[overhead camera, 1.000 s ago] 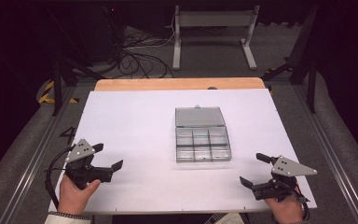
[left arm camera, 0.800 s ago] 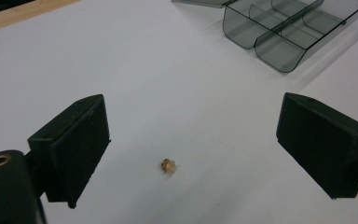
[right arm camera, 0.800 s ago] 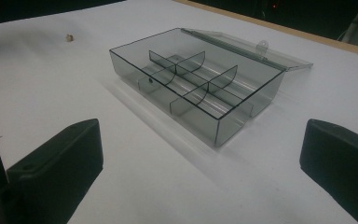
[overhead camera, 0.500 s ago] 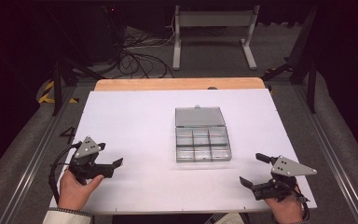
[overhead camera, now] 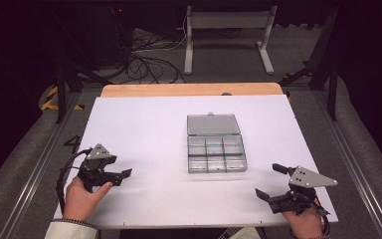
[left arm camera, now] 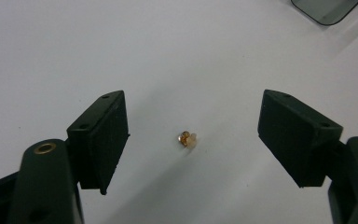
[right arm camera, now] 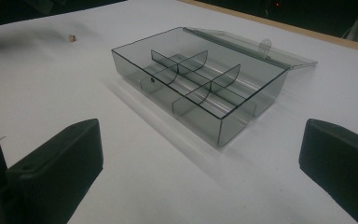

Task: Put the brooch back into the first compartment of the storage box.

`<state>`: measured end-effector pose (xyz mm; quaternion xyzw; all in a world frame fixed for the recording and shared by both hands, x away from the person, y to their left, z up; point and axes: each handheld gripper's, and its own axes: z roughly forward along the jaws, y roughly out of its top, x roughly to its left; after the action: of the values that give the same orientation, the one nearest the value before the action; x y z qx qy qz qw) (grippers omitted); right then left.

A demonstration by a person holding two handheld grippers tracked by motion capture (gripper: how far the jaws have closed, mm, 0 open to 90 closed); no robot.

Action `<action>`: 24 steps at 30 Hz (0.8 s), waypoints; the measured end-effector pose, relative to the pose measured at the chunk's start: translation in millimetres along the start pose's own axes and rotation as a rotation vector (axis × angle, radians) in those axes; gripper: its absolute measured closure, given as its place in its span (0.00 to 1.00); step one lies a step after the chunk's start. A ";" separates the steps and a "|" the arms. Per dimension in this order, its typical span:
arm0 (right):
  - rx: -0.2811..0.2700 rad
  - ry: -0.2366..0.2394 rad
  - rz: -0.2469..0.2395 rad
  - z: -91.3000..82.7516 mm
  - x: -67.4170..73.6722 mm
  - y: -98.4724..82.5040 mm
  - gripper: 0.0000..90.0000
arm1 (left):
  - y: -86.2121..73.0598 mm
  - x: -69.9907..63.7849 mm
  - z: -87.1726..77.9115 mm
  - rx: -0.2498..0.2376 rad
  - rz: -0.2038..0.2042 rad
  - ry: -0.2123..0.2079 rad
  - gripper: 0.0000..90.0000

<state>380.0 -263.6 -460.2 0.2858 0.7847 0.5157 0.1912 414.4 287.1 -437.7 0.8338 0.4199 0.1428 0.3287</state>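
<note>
- One small brass piece (left arm camera: 188,139) lies on the white table (overhead camera: 144,124), dead centre between the left gripper (left arm camera: 193,135) jaws, untouched; jaws have just been closing, nothing gripped.
- Left hand far nearer; right gripper (overhead camera: 273,181) gaping, empty, by the compartment box (overhead camera: 215,148).

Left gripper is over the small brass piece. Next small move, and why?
Probably lower the left gripper a little more and finish closing on the small brass piece. Its fingers have just been closing, but both pads sit well apart from the piece, which lies on the white table roughly midway between them. The open compartment box looks empty, likely its destination.
</note>
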 end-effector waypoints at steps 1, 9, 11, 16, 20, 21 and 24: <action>0.000 0.000 0.002 0.1 0.1 0.0 0.00 | 0.3 0.2 1.4 0.008 0.005 0.002 0.30; 0.002 0.002 0.005 0.3 -0.2 -0.1 0.00 | 3.2 -1.8 10.8 0.051 0.033 0.013 0.34; 0.003 0.003 0.005 0.3 -0.3 -0.2 0.00 | 3.4 -1.7 13.0 0.061 0.036 0.011 0.36; 0.005 0.002 0.005 0.3 -0.5 -0.3 0.00 | 2.7 -0.5 17.6 0.088 0.045 0.010 0.38; 0.006 0.004 0.003 0.7 -0.5 -0.4 0.00 | 2.5 0.2 19.9 0.101 0.042 0.010 0.41; 0.006 0.004 0.003 0.7 -0.5 -0.4 0.00 | 2.5 0.3 20.6 0.105 0.042 0.006 0.41; 0.007 0.004 0.003 0.9 -0.6 -0.4 0.00 | 2.5 0.0 22.8 0.118 0.046 0.011 0.44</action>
<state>380.9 -263.5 -460.9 0.2865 0.7866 0.5138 0.1877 427.7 276.3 -453.0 0.8604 0.4100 0.1301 0.2733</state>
